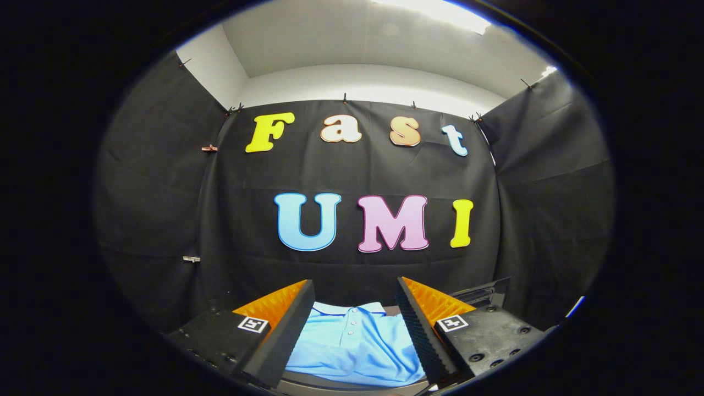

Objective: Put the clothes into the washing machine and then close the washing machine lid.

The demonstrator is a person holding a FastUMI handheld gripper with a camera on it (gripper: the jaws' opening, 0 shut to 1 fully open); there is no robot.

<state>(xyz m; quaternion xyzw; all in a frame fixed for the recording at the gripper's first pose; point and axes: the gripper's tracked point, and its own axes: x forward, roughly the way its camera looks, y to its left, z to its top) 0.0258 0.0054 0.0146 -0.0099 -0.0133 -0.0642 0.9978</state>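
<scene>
tongs (355, 308) spread wide | soft wrinkled polo shirt (357, 344) between ridged fingers (418, 335)

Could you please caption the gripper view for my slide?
Open gripper poised above a light blue collared polo shirt, seen between its fingers, before loading.

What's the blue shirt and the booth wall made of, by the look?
Blue shirt, seen between the open gripper fingers: soft knit, probably cotton or a blend; matte, limp folds, buttoned collar. Booth wall: thin black woven cloth, matte, creased, clipped along its top edge.
</scene>
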